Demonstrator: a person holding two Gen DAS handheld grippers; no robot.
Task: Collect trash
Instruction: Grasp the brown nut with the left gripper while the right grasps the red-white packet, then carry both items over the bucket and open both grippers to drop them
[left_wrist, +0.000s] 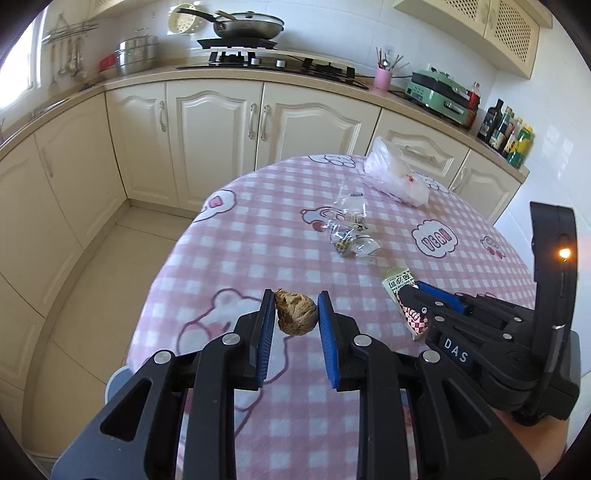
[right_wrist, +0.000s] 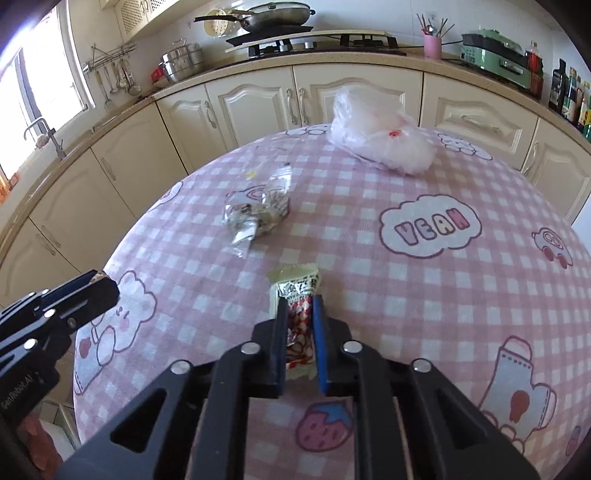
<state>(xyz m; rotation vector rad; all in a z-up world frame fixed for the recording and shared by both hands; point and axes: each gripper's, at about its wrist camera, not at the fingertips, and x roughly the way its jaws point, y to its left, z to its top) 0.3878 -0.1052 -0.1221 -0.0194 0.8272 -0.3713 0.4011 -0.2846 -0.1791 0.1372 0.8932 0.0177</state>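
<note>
- Trash is split between my two tongs and the table (right_wrist: 461, 295): my left gripper (left_wrist: 295, 314) has its blue pads against a crumpled brown lump (left_wrist: 296, 312), and my right gripper (right_wrist: 300, 332) is pinched narrow on a red-checked snack wrapper (right_wrist: 297, 325).
- I took each piece end-on so the pads squeeze its narrow width; the wrapper's pale crimped end sticks out past my fingertips.
- Two pieces lie well ahead on the cloth: a crinkled clear wrapper (right_wrist: 258, 214) mid-table and a white plastic bag (right_wrist: 380, 136) near the far edge. I judge the bag the likely place to drop these, though I cannot tell whether it is open.
- Both tongs slant down at the tabletop, side by side, left beside right, tips low over the near edge.
</note>
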